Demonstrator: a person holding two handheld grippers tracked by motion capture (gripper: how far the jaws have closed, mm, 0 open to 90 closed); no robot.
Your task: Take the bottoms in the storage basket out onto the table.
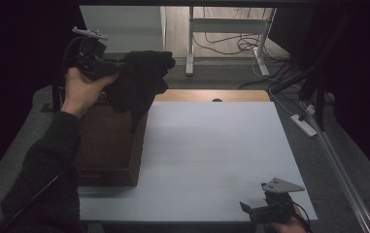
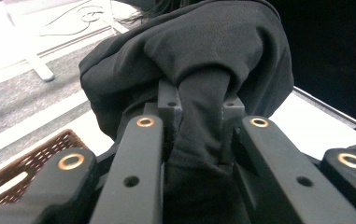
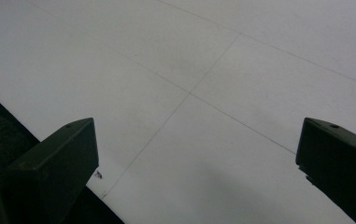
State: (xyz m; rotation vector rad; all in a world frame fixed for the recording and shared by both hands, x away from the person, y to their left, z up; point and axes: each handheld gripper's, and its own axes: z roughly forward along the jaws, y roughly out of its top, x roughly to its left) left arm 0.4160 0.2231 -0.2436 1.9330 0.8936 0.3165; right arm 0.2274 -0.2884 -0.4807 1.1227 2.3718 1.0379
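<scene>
The room is dim, with both sides of the high view falling into near-black, while the floor at the top centre of the frame is the brightest patch and the white table top (image 1: 211, 145) reads a flat, dull grey. In the left gripper view the upper left burns out to glaring white, and the black cloth (image 2: 203, 60) keeps only faint folds. The right gripper view is soft, evenly lit, darkening toward the lower left corner.

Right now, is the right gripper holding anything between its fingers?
No, the right gripper has its fingers spread wide apart over the bare white table, with nothing between them.
</scene>
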